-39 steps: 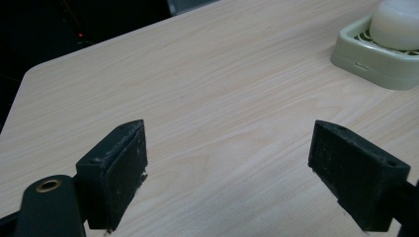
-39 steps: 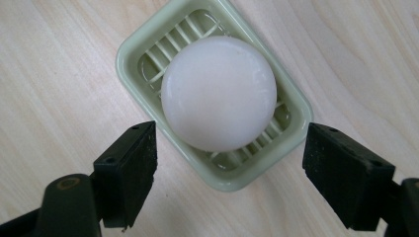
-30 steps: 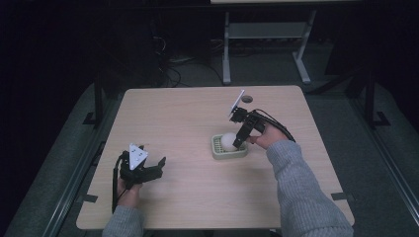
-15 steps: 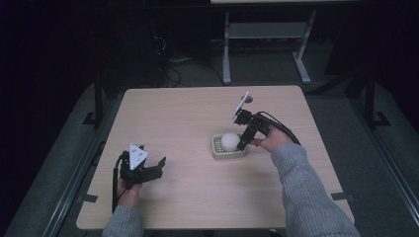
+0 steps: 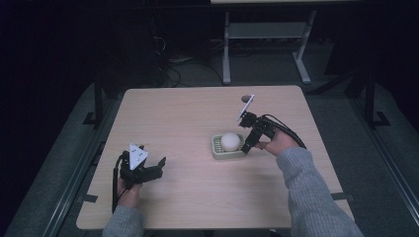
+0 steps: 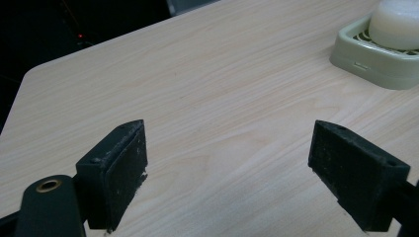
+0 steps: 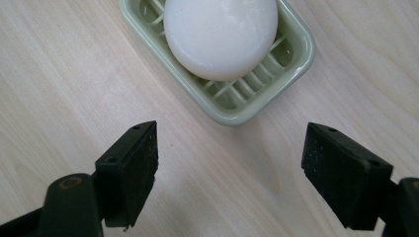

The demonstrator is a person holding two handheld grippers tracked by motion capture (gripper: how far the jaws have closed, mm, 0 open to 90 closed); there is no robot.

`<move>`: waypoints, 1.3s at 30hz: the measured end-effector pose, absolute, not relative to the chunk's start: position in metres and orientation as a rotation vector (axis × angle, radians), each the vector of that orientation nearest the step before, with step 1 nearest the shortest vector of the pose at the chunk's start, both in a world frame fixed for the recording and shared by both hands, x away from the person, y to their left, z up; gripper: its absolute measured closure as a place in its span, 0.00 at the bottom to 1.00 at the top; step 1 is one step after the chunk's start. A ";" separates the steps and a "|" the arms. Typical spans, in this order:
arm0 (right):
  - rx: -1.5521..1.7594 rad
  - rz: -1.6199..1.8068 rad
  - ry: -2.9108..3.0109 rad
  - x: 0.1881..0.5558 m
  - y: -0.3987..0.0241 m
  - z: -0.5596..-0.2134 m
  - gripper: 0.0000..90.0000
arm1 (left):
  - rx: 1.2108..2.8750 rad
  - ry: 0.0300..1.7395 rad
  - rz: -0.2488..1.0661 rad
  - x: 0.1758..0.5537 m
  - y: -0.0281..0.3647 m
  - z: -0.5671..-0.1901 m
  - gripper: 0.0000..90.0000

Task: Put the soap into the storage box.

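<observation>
Now with right tongs (image 7: 230,170) spread wide just short of the soap dish (image 7: 232,98), white soap (image 7: 220,34) lying in it dead ahead. Best advanced level, straddling the soap evenly before closing. Drawn back from the dish since a second ago. Left tongs (image 6: 227,168) apart too, idle over bare table (image 6: 207,98), unmoved.

Overhead table (image 5: 197,113); two close claw views

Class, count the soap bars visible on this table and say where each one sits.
1: a white round soap lying in the green soap dish, right of the table's centre, near the right gripper.
</observation>
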State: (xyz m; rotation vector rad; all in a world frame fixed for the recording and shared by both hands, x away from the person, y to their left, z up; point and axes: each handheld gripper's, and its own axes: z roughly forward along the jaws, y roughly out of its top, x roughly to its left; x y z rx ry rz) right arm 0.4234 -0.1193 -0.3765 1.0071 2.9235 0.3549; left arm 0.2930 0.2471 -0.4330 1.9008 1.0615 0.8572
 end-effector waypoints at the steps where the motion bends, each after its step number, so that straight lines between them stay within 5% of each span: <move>1: 1.001 0.356 2.925 0.423 -0.121 -0.376 0.24 | 1.899 1.062 0.857 0.293 0.247 -0.433 0.16; 39: 1.050 0.423 2.902 0.389 -0.158 -0.381 0.24 | 1.912 1.054 0.858 0.293 0.245 -0.433 0.16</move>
